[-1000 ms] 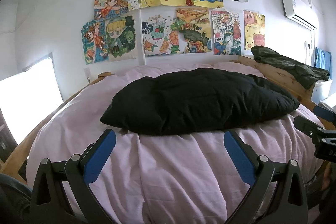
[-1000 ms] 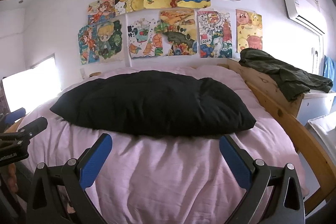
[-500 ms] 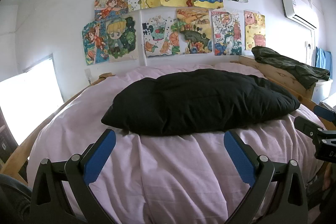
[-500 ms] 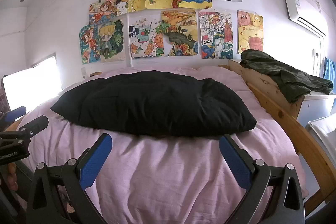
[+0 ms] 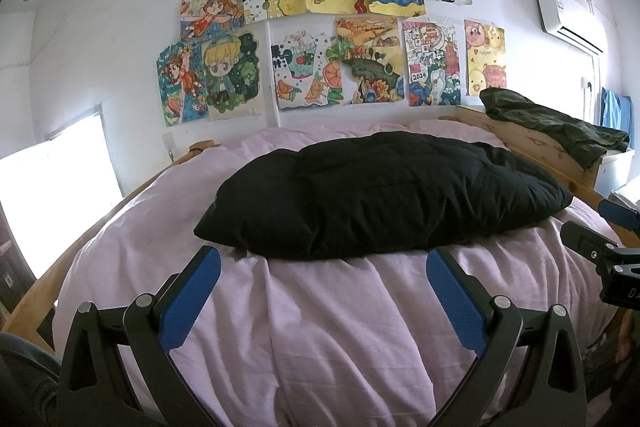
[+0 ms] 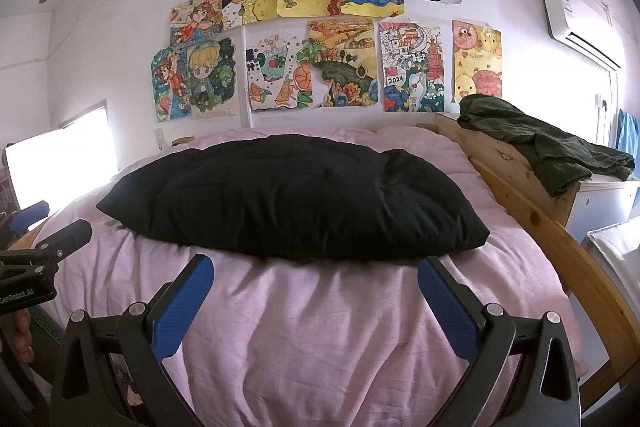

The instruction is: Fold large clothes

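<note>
One big black puffy garment point(image 5: 380, 195) lies across the middle of the bed point(image 5: 320, 327). It looks folded into a fat bundle, a bit like a pillow. The bed has one pale pink cover, and the cover has many soft wrinkles.

There are two claws. The left claw point(image 5: 323, 267) is at the near edge of the bed, and its two blue fingers point(image 5: 188, 297) are spread wide with nothing between them. The right claw point(image 6: 316, 273) is wide too, and it holds nothing. Both claws sit just near the black garment but do not touch it. From the left camera, the right claw shows at the far right edge. From the right camera, the left claw point(image 6: 28, 223) shows at the left edge, with a bit of a hand below it.

On the far wall hang eleven bright drawings point(image 5: 340, 27) in two rows. One white air cooler point(image 6: 580, 27) is high on the right wall. One bright window point(image 5: 60, 195) is on the left.

On the right side of the bed is one wooden rail point(image 6: 560, 235). One dark green garment point(image 6: 540, 143) lies in a heap on top of the wooden board on the right. One blue cloth point(image 5: 616, 111) hangs at the far right.
</note>
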Demonstrator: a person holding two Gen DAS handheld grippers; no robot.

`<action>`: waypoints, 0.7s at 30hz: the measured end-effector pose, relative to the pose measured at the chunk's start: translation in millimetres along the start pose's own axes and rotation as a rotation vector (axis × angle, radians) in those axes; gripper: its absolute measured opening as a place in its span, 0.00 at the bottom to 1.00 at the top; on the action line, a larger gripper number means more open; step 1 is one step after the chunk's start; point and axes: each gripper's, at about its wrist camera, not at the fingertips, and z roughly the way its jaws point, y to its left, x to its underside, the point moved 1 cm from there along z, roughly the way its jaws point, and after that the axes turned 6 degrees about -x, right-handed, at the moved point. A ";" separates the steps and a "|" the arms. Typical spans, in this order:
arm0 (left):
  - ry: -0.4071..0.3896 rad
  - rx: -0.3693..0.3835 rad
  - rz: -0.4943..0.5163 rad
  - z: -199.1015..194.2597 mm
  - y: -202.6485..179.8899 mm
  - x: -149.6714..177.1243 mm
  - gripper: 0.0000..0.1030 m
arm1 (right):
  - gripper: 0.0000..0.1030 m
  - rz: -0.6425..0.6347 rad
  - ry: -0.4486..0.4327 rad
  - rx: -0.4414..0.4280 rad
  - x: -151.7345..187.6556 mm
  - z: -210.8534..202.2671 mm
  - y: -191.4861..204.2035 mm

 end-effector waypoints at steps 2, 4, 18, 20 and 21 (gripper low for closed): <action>0.001 0.001 0.000 -0.1 0.5 -0.1 0.98 | 1.00 0.000 -0.001 -0.001 0.4 0.3 -0.3; 0.003 0.001 0.003 1.5 3.3 -0.6 0.98 | 1.00 0.000 -0.001 -0.001 0.5 0.4 -0.1; 0.002 0.002 0.005 2.5 6.1 -0.6 0.98 | 1.00 -0.002 -0.001 -0.002 0.8 0.7 -1.4; 0.001 0.002 0.005 2.2 5.7 -0.5 0.98 | 1.00 -0.001 0.000 -0.003 0.8 0.6 -1.4; 0.001 0.002 0.005 2.5 6.5 -0.6 0.98 | 1.00 -0.002 -0.001 -0.002 0.9 0.5 -1.3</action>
